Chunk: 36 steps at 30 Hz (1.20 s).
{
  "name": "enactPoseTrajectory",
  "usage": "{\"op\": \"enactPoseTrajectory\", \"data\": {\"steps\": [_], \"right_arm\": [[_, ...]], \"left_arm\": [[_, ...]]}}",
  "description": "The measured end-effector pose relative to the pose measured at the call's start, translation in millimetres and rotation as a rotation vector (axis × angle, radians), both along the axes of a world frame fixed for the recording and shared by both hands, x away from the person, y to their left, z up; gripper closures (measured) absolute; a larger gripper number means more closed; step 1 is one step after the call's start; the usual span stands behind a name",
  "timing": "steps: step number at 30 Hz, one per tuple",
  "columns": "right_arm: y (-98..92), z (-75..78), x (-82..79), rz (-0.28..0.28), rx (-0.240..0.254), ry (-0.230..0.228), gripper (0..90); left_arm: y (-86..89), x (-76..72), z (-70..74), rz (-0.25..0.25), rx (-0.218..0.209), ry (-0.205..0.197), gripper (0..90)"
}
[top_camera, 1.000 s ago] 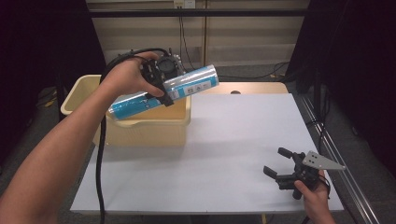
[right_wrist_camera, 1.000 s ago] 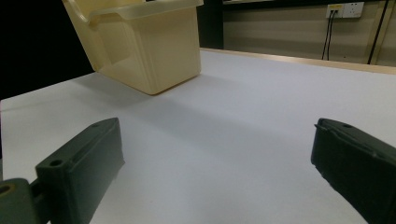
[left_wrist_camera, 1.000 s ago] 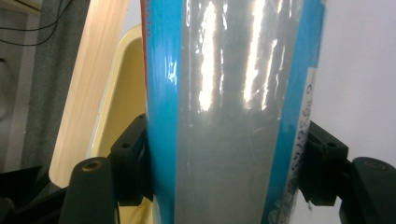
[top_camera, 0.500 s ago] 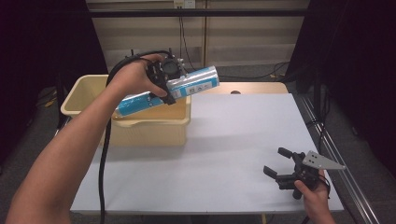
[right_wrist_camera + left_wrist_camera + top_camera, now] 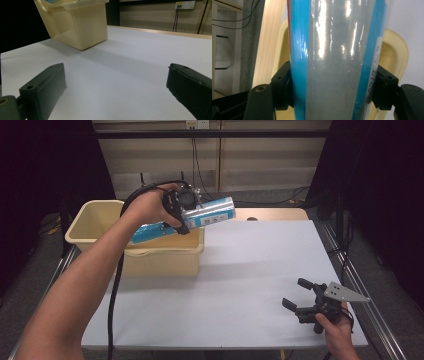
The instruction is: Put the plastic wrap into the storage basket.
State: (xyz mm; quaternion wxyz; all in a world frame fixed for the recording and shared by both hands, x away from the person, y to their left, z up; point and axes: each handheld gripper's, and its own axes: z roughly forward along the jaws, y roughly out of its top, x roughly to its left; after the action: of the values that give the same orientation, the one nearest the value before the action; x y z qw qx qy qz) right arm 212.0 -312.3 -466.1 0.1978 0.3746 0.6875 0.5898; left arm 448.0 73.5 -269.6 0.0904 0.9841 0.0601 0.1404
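A long blue and silver packet (image 5: pixel 200 216) hangs tilted over the cream plastic bin (image 5: pixel 95 222), its lower end inside the bin's rim. My left gripper (image 5: pixel 184 217) is shut on the packet's middle. In the left gripper view the packet (image 5: pixel 332 57) stands between both black jaws, with the bin (image 5: pixel 395 53) behind it. My right gripper (image 5: pixel 299 296) rests open near the table's front right corner, nothing between its jaws. The right gripper view looks across the white table (image 5: pixel 120 62) to the bin (image 5: pixel 80 22).
The white tabletop (image 5: pixel 250 265) spreads between the bin and my right gripper. A wooden strip (image 5: pixel 272 213) runs along the table's far edge. A black cable (image 5: pixel 116 285) trails down from the left gripper. Metal rails (image 5: pixel 357 280) run beside the table's right edge.
My left hand has carried the packet slightly toward the bin's far side and tilted it, its lower end dropping into the bin. The right gripper has not moved.
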Motion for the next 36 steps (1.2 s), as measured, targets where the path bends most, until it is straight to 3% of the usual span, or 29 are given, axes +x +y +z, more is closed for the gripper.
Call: {"op": "enactPoseTrajectory", "data": {"steps": [12,13,17,18,36], "right_arm": [[-0.3,0.1,0.0,0.0,-0.002,-0.004,2.0],[-0.2,0.0,-0.3,-0.001,-0.002,0.001,2.0],[-0.6,0.0,-0.2,0.0,-0.004,-0.007,2.0],[-0.7,-0.1,-0.3,-0.001,-0.005,-0.006,2.0],[-0.5,-0.7,-0.2,0.003,-0.003,-0.003,2.2]], "left_arm": [[-3.8,3.0,-11.9,-0.014,0.004,0.027,32.2],[-3.8,4.0,-13.6,-0.015,0.002,0.043,32.2],[-3.8,4.5,-16.8,-0.012,0.003,0.034,32.2],[-3.6,6.5,-18.4,-0.019,0.006,0.049,32.2],[0.5,10.3,-29.9,-0.025,-0.004,0.067,32.2]]}}
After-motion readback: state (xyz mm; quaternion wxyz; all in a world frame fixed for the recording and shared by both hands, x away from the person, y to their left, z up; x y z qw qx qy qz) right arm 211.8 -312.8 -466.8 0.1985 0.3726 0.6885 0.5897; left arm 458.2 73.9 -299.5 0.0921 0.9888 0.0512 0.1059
